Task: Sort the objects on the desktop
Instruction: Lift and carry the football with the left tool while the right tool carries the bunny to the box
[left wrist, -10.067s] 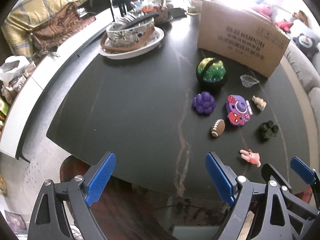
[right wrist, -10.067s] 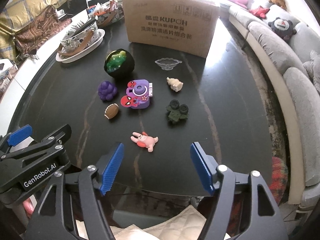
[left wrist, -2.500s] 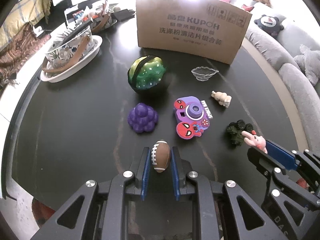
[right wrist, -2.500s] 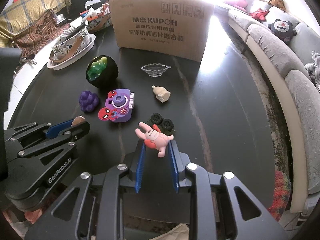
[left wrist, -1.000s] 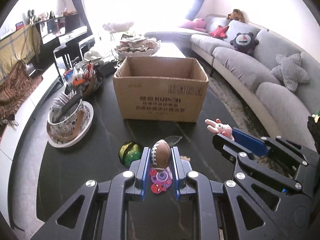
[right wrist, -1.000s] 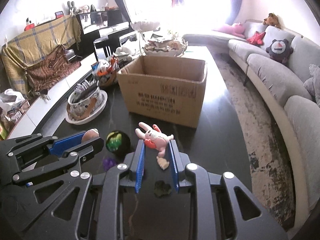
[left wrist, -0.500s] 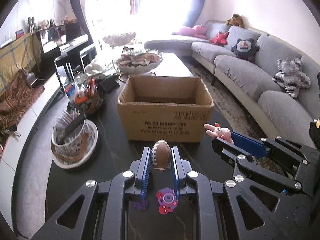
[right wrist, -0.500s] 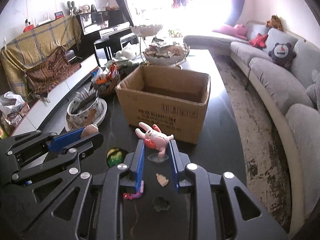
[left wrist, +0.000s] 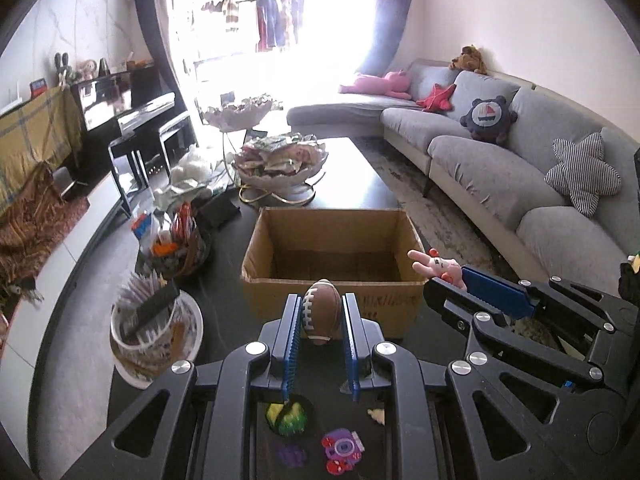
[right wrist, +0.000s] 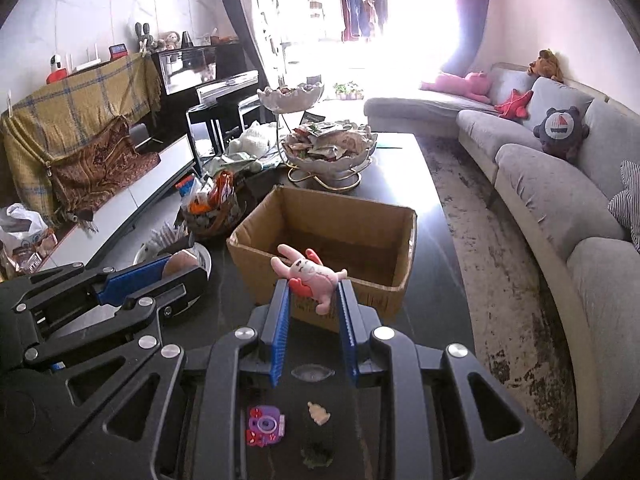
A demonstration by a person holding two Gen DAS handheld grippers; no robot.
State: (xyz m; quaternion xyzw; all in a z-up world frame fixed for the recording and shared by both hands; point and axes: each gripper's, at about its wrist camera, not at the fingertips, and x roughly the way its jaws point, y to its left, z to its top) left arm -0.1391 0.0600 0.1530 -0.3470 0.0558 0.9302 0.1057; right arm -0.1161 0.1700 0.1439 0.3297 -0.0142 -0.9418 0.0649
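Observation:
My left gripper (left wrist: 320,308) is shut on a small brown toy football (left wrist: 321,309) and holds it in the air before the near wall of an open cardboard box (left wrist: 332,276). My right gripper (right wrist: 313,286) is shut on a pink rabbit toy (right wrist: 310,273), held above the box's near edge (right wrist: 320,276). Each gripper also shows in the other's view: the right one (left wrist: 448,276) and the left one (right wrist: 176,268). Below on the dark table lie a purple camera toy (left wrist: 342,450), a green-yellow ball (left wrist: 286,418), purple grapes (left wrist: 292,456), a cream figure (right wrist: 319,413), a dark toy (right wrist: 316,456) and a clear dish (right wrist: 312,372).
A floral bowl on a white plate (left wrist: 156,340) and a basket of clutter (left wrist: 176,240) stand left of the box. A tiered dish of snacks (left wrist: 280,160) stands behind it. A grey sofa (left wrist: 520,168) runs along the right.
Both grippers have risen further and moved toward the box, still holding their toys. The box's empty inside now shows; the table toys have slid to the bottom of the views.

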